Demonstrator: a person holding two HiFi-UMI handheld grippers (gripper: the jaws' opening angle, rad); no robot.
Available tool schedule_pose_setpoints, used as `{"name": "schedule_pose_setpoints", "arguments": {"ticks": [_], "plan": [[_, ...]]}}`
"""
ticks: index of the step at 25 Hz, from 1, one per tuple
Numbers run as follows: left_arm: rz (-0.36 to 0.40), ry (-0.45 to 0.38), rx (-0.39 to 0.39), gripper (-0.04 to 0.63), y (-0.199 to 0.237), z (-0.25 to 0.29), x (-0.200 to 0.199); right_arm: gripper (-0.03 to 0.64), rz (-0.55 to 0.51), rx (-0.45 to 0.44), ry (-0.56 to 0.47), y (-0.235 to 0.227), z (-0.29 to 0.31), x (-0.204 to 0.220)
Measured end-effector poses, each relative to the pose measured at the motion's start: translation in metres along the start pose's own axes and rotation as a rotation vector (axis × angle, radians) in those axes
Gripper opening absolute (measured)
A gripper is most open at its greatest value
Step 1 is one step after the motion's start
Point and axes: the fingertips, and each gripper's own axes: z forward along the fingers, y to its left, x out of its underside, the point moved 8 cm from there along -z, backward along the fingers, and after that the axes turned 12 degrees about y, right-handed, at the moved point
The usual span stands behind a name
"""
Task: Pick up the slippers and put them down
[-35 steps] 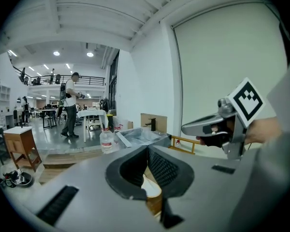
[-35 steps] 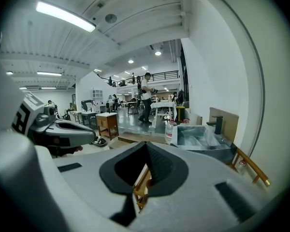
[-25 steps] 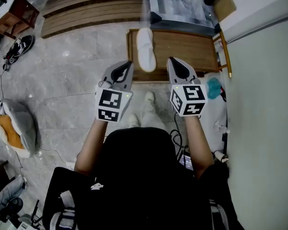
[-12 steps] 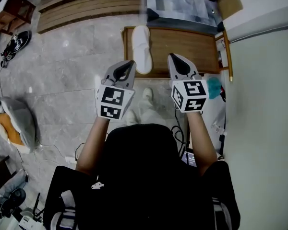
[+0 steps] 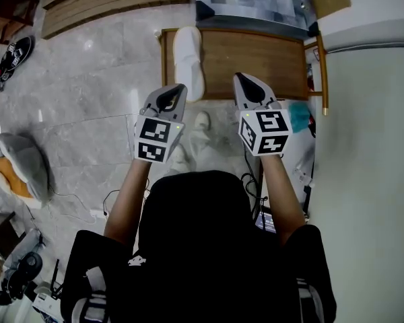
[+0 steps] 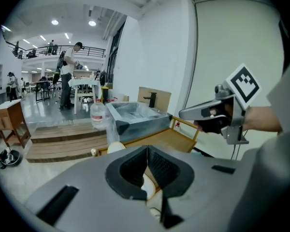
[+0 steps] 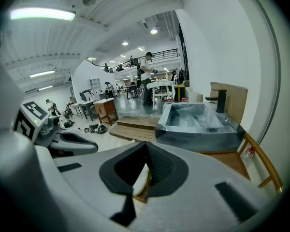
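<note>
Forearms reached forward from the person's sides, roughly parallel, each hand carrying its tool tipped forward and down towards the floor (image 5: 87, 79), marker cubes facing up at the head camera. The left tongs (image 5: 179, 90) were pressed together with nothing between them; the left gripper view showed the two dark pads meeting along a single line (image 6: 147, 151). The right tongs (image 5: 241, 83) stood the same way, closed and empty, their pads touching in the right gripper view (image 7: 146, 148). Neither tool touched anything.

One white slipper (image 5: 188, 60) lay lengthwise along the left edge of a low wooden platform (image 5: 262, 56), sole down, ahead of the tools. In the head view the left tongs' tip sat just beside the slipper's near end, and the right tongs pointed at the platform's near edge, further to the right. A grey tub (image 5: 252, 2) stood at the platform's far side. The person's own light shoes (image 5: 200, 122) showed on the floor between the two wrists.
</note>
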Motion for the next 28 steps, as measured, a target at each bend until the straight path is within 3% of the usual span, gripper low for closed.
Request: {"name": "schedule_pose_setpoints", "arguments": {"ticks": [5, 15, 28], "plan": [[-0.010, 0.107, 0.030, 0.006, 0.000, 0.034, 0.016, -0.002, 0.035, -0.018, 0.042, -0.019, 0.020, 0.011], [-0.109, 0.235, 0.089, 0.008, 0.009, 0.081, 0.033, -0.002, 0.057, -0.042, 0.110, -0.044, 0.051, 0.028], [-0.133, 0.273, 0.060, 0.009, 0.027, 0.135, 0.054, -0.002, 0.058, -0.079, 0.194, -0.049, 0.084, 0.045]]}}
